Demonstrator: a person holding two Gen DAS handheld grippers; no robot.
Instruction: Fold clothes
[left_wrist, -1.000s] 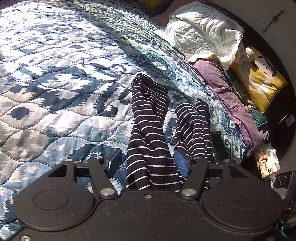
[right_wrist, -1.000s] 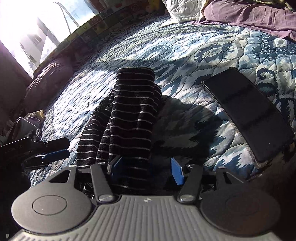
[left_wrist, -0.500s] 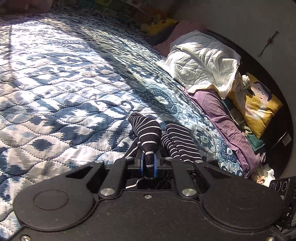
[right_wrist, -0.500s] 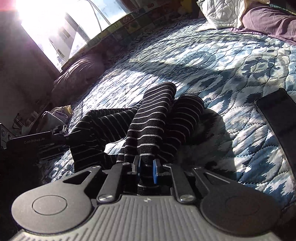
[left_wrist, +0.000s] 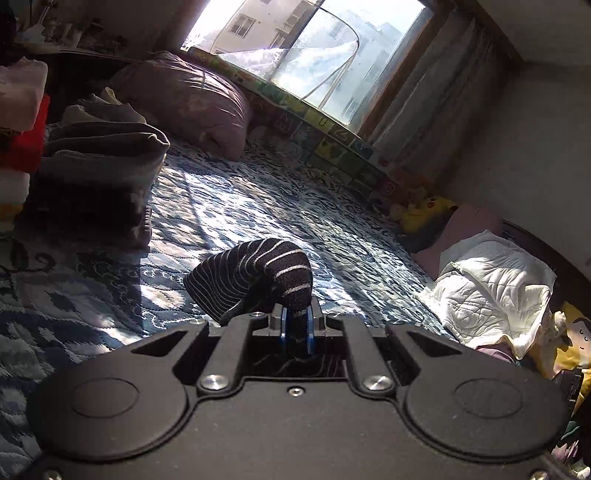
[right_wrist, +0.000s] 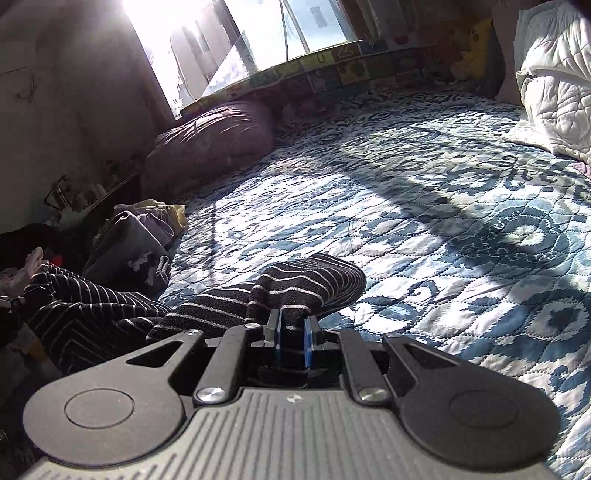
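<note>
I am clamping my left gripper (left_wrist: 296, 328) and right gripper (right_wrist: 293, 341) on the striped garment (right_wrist: 306, 284), mid-frame, likely mid-fold; next needs level carrying over the quilt (right_wrist: 424, 206).

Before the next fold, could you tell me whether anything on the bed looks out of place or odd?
Nothing looks damaged or spilled. The striped garment is bunched rather than flat, pinched in both the left gripper and right gripper, jaws closed on it. A loose heap of clothes sits at the quilt's edge.
</note>
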